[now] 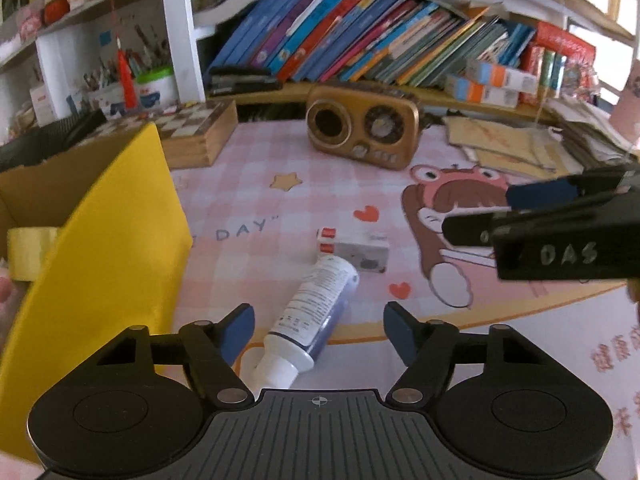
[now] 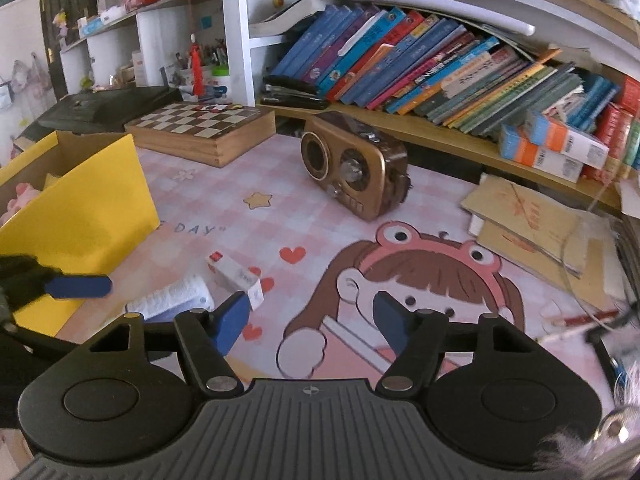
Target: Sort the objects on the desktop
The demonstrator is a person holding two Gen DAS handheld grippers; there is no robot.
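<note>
White tube (image 1: 316, 312) lying lower centre between my spread left gripper (image 1: 319, 330) fingers, untouched, small white box (image 1: 354, 249) just beyond its far end, yellow box (image 1: 100, 240) at left (tape roll inside), my right gripper (image 2: 310, 322) also wide open, empty, over the pink mat (image 2: 320, 216).

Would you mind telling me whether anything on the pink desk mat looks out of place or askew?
Yes. A white tube lies on its side, slanted across the mat, its far end against a small white box that also lies flat. Both sit loose beside the yellow box. The retro radio stands upright.
</note>
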